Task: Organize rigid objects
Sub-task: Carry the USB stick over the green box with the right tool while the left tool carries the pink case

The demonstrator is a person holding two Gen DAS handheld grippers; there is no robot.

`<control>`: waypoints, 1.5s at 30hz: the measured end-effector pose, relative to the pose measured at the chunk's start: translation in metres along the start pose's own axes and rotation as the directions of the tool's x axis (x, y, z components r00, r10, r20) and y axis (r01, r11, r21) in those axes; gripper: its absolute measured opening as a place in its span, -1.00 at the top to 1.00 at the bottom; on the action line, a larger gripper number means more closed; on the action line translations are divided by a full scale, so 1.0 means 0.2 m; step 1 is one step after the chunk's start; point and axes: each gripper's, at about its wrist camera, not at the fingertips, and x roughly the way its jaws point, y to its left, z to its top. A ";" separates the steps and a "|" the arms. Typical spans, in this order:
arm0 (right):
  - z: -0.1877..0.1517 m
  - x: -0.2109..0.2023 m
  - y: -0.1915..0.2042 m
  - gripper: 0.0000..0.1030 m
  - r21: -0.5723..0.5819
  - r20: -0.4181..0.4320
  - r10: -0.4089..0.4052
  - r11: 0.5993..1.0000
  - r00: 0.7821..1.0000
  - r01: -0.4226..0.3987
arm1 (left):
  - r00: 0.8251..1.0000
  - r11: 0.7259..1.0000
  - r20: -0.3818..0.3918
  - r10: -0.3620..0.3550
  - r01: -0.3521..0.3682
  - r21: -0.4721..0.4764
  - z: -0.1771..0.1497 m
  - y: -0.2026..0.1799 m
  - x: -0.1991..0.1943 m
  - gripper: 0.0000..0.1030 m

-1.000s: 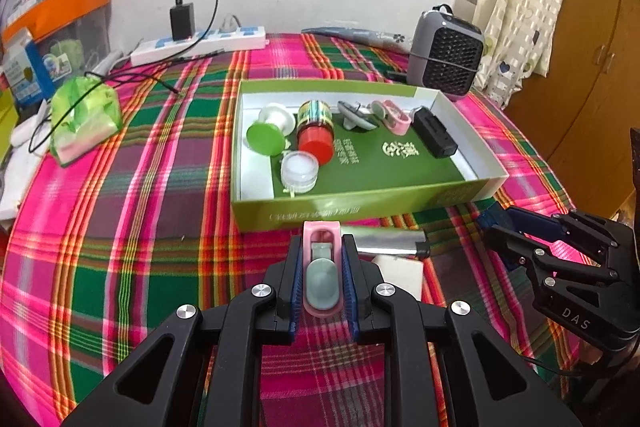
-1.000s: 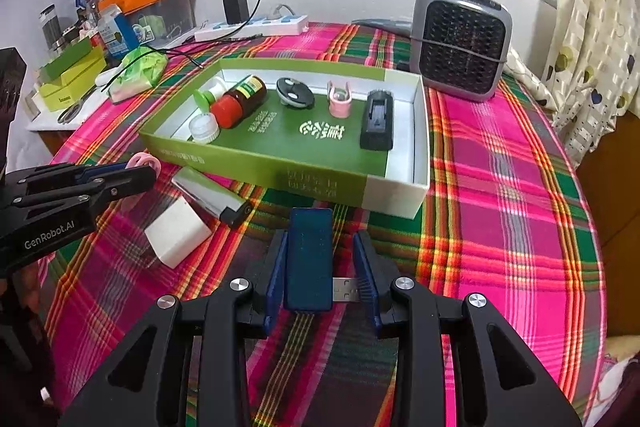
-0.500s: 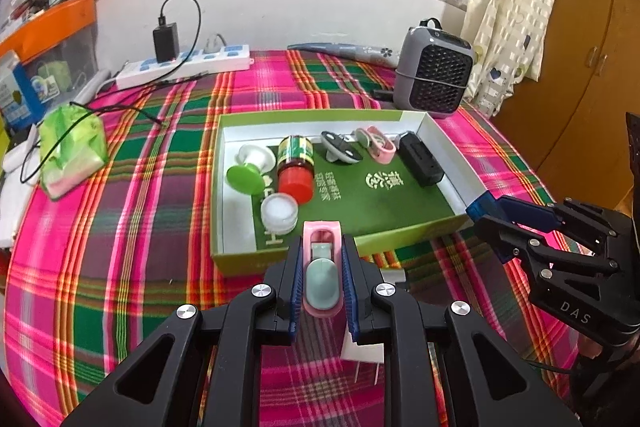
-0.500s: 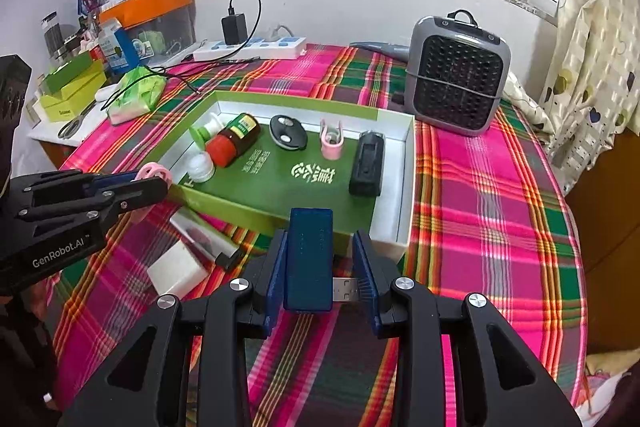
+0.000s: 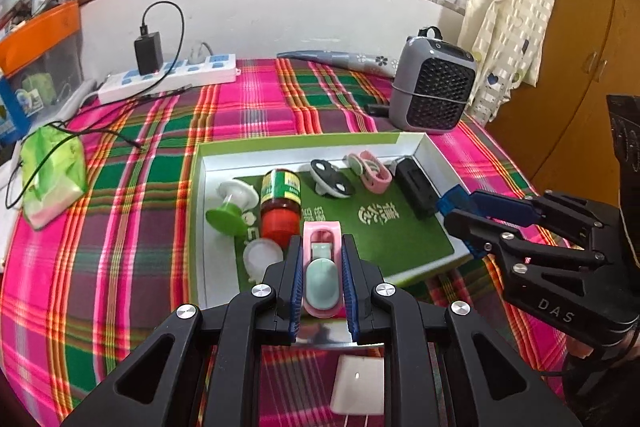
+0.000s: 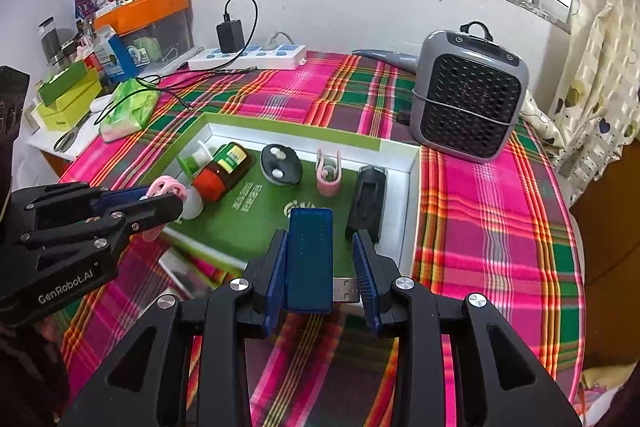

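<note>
Your left claw (image 5: 322, 281) was clamped tight on a pink clip with a pale green pad (image 5: 322, 277), its blue pads pressing both long sides, and it hung over the near edge of the green box (image 5: 296, 142). Your right claw (image 6: 320, 267) gripped a dark blue USB stick (image 6: 310, 259) upright between its pads, the metal plug sticking out sideways toward the right finger, also above the box's near wall. Below your left claw, on the plaid-covered surface (image 5: 120, 227), a white charger block (image 5: 358, 389) lay outside the box, with a shiny silver item just beyond it that the claw mostly hid. Inside the box, on its green floor, you had a white round lid (image 5: 262, 255) nearest, then a brown bottle with a red cap (image 5: 280, 205) lying on its side beside a green-and-white spool-shaped piece (image 5: 230, 209). Further back sat a black oval key fob (image 6: 279, 165), a second pink clip (image 6: 329, 175) and a black rectangular block (image 6: 366, 203) along the right wall. Beyond the box stood a grey portable heater (image 6: 468, 99) to the right, a green tissue pack (image 5: 52, 175) to the left, and a white power strip (image 5: 168, 79) with a black charger plugged in near the wall under the barred window.
</note>
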 end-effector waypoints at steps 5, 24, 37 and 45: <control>0.05 0.07 -0.02 0.33 0.004 -0.017 0.010 1.000 1.000 -0.010 | 1.000 1.000 -0.018 -0.001 0.001 0.005 0.02 0.00 0.06 0.67; 0.09 0.25 -0.02 0.33 -0.006 -0.073 0.039 0.999 0.997 -0.040 | 0.998 0.999 -0.064 0.026 -0.024 0.038 0.04 -0.03 0.22 0.67; 0.07 0.28 -0.02 0.33 -0.011 -0.083 0.043 0.999 0.996 -0.044 | 0.996 0.999 -0.085 0.031 -0.027 0.044 0.02 -0.05 0.27 0.67; 0.06 0.30 -0.01 0.33 -0.017 -0.088 0.041 0.999 0.995 -0.043 | 0.995 0.998 -0.091 0.036 -0.032 0.044 0.01 -0.04 0.28 0.67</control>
